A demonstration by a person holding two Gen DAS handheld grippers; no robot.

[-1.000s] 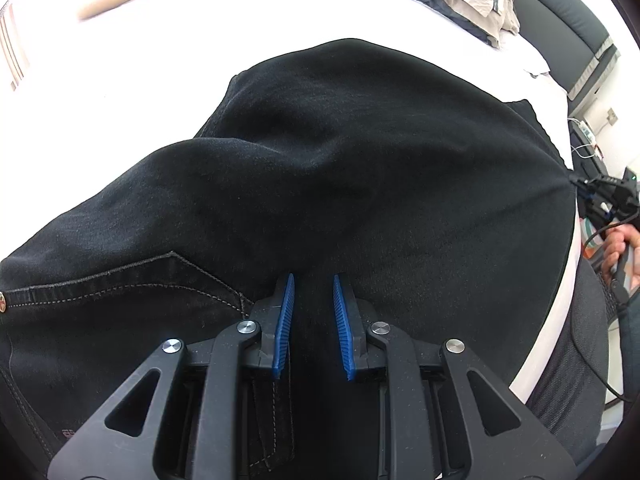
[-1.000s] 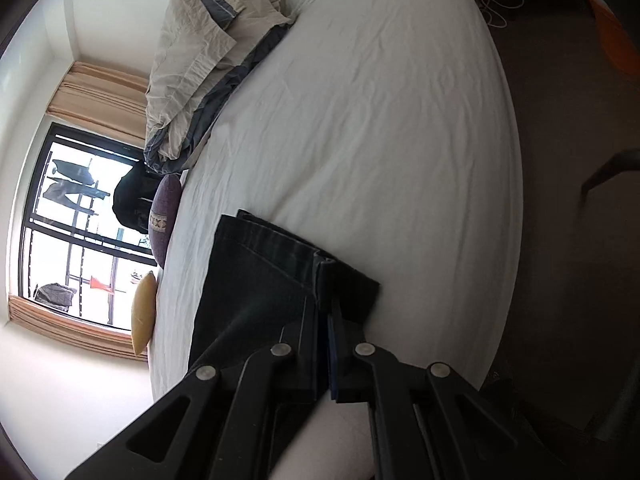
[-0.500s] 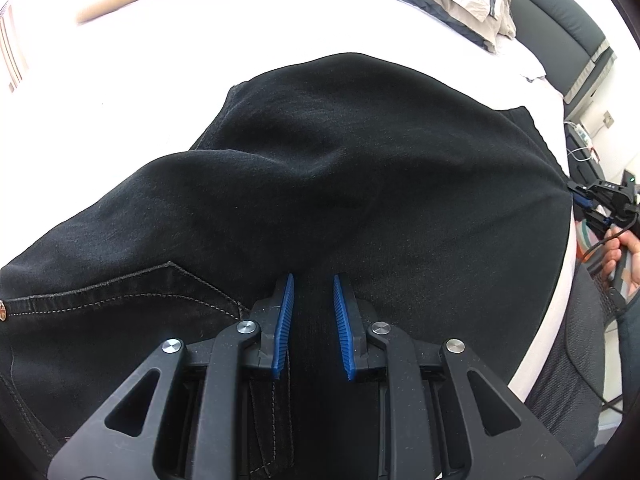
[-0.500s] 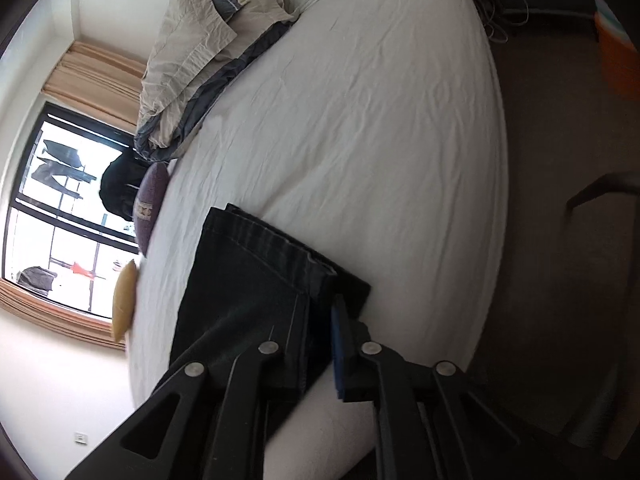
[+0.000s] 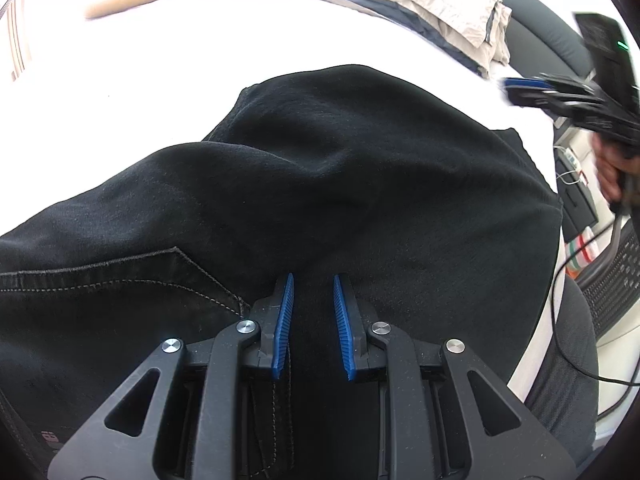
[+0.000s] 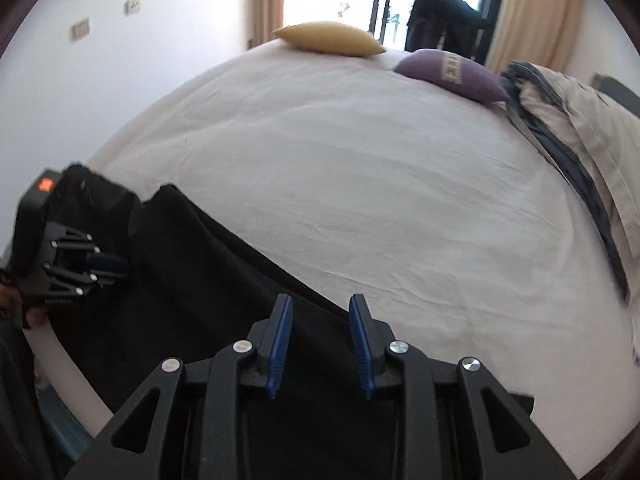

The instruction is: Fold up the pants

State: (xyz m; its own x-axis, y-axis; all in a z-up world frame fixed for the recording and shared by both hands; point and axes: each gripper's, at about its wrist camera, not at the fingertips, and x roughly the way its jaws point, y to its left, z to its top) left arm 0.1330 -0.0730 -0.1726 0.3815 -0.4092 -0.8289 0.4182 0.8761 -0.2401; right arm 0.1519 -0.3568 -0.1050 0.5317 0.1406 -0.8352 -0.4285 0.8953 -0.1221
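Black pants (image 5: 320,184) lie spread on the white bed (image 5: 160,64), near its front edge, with a stitched back pocket (image 5: 120,280) at the left. My left gripper (image 5: 312,280) is open, low over the pants near the pocket. My right gripper (image 6: 322,300) is open and empty above the pants' far leg end (image 6: 200,280). The right gripper also shows in the left wrist view (image 5: 560,96), raised at the right. The left gripper also shows in the right wrist view (image 6: 76,264), over the pants at the left.
A yellow pillow (image 6: 328,38) and a purple pillow (image 6: 452,74) lie at the bed's far side. A crumpled beige and grey duvet (image 6: 592,128) lies at the right. A dark headboard (image 5: 548,44), cables and a chair (image 5: 608,280) stand beside the bed.
My right gripper has let go of the pants' leg end, opened, lifted and swung round to face across the bed. My left gripper stays open over the pants.
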